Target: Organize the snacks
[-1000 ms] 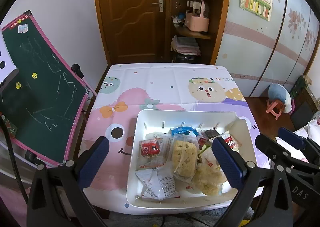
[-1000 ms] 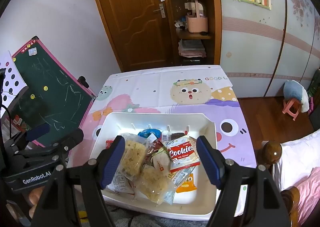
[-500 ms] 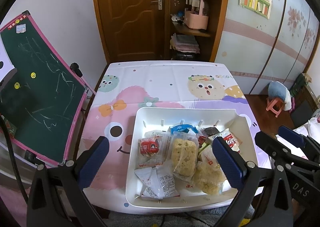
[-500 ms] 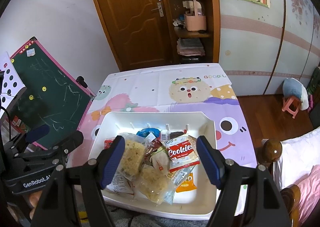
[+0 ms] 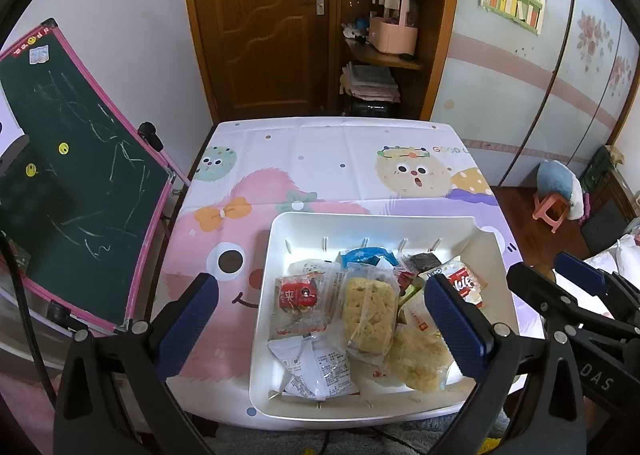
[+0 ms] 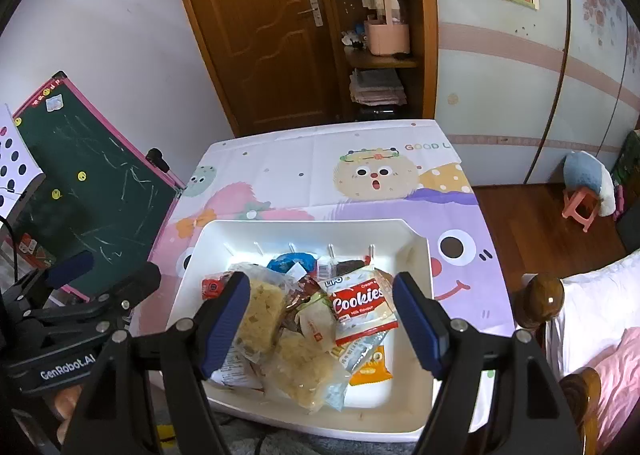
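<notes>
A white plastic bin [image 5: 360, 226] [image 6: 304, 229] sits at the near edge of the table and holds a pile of wrapped snacks. Among them are a yellow rice cake pack [image 5: 370, 310] [image 6: 260, 313], a red-labelled pack [image 5: 298, 295], a red Cookies pack [image 6: 360, 301] [image 5: 464, 283], a blue packet [image 5: 366, 255] [image 6: 290, 261] and an orange packet [image 6: 370, 367]. My left gripper [image 5: 324, 331] is open and empty above the bin's near side. My right gripper [image 6: 322, 327] is open and empty above the pile. Each gripper shows at the edge of the other's view.
The table wears a cartoon-print cloth [image 5: 320, 167]. A green chalkboard with a pink frame [image 5: 72, 191] leans at the left. A wooden door [image 5: 260, 23] and corner shelf [image 5: 380, 51] stand behind. A pink stool [image 5: 554, 211] and a bed [image 6: 592, 319] are at the right.
Both grippers have drifted slightly back and up, so the bin sits a little lower in each view. The jaws stay open and the snacks have not moved.
</notes>
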Demonstrator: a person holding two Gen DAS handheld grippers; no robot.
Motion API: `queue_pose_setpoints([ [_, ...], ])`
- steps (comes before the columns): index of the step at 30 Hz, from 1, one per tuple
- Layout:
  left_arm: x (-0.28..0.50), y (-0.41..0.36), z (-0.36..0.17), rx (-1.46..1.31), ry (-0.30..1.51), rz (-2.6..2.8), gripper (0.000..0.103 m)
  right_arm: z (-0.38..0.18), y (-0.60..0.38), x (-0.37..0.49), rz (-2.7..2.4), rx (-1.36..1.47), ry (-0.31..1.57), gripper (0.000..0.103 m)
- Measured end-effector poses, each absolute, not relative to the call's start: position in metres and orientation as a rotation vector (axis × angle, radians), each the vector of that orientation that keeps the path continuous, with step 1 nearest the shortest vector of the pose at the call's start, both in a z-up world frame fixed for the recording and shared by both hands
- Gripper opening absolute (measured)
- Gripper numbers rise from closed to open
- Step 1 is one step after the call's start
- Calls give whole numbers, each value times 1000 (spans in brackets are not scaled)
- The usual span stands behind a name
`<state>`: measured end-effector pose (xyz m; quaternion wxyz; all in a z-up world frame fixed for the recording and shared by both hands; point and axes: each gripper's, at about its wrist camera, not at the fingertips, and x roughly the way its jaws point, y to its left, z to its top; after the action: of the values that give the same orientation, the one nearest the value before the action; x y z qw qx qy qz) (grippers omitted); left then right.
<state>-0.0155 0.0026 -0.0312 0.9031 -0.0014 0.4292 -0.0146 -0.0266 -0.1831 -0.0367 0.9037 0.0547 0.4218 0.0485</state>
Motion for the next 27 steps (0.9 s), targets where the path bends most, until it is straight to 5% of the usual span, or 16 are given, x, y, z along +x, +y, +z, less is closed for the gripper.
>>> queue_pose_setpoints([
  [27, -10, 2, -41, 6, 919, -36, 103, -45, -184, -19, 84, 108, 906, 74],
])
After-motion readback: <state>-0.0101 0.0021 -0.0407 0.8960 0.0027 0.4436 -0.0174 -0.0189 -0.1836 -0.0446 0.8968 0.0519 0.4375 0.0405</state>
